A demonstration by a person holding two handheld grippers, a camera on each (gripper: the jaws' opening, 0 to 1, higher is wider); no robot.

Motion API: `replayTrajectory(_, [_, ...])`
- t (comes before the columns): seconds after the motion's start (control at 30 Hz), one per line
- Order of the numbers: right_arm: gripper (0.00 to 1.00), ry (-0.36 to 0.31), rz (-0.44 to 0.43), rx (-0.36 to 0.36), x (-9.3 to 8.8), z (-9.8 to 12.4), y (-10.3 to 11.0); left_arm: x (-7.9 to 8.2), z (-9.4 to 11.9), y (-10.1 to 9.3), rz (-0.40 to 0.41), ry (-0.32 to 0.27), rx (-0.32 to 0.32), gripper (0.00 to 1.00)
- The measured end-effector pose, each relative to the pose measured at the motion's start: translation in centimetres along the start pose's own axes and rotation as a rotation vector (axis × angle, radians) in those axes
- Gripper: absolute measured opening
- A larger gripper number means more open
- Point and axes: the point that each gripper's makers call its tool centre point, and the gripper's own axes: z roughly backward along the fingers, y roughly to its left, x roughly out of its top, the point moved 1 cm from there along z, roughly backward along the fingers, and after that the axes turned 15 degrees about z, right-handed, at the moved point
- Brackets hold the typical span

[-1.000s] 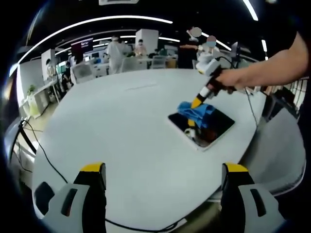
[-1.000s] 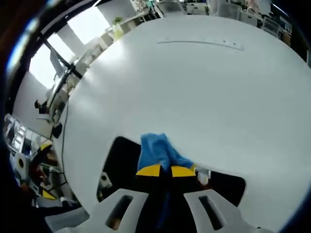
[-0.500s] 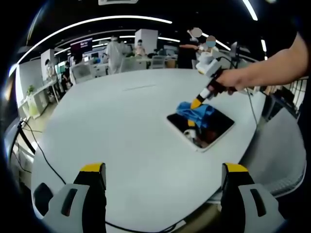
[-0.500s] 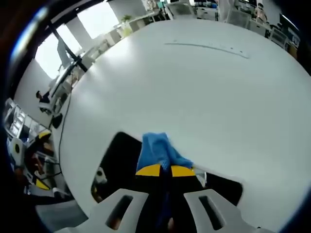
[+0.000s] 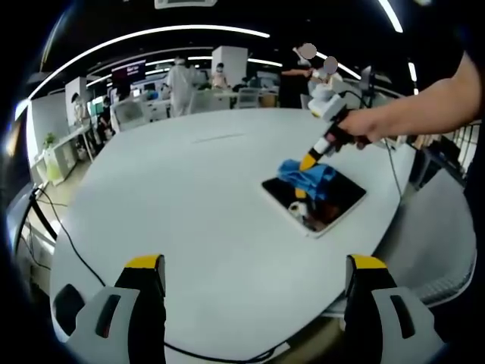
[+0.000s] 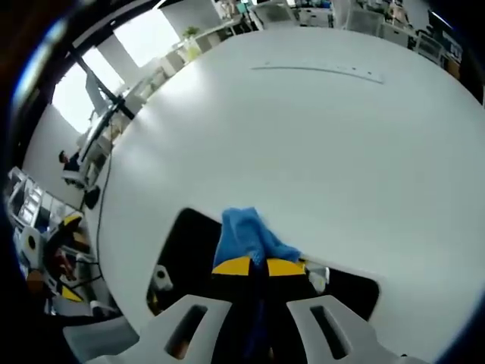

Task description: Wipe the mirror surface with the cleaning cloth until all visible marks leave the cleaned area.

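White table (image 5: 189, 197): cloth (image 6: 244, 236) in right gripper (image 6: 258, 266)

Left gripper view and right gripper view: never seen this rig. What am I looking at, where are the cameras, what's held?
A person holds a two-jaw gripper in each hand; a fisheye camera rides on each. In the left gripper view, the left gripper is open and holds nothing, above a white table. Further off, the right gripper presses a blue cleaning cloth onto a dark mirror lying flat. The right gripper view looks down its own shut jaws at the cloth and mirror.
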Motion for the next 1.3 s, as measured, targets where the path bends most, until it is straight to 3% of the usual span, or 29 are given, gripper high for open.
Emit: replayTrajectory(1.3, [0.0,0.018,-0.034,-0.049,-2.0,1.8,-3.6,1.0,-0.3,0.0,-0.022,0.002,-0.009,0.99])
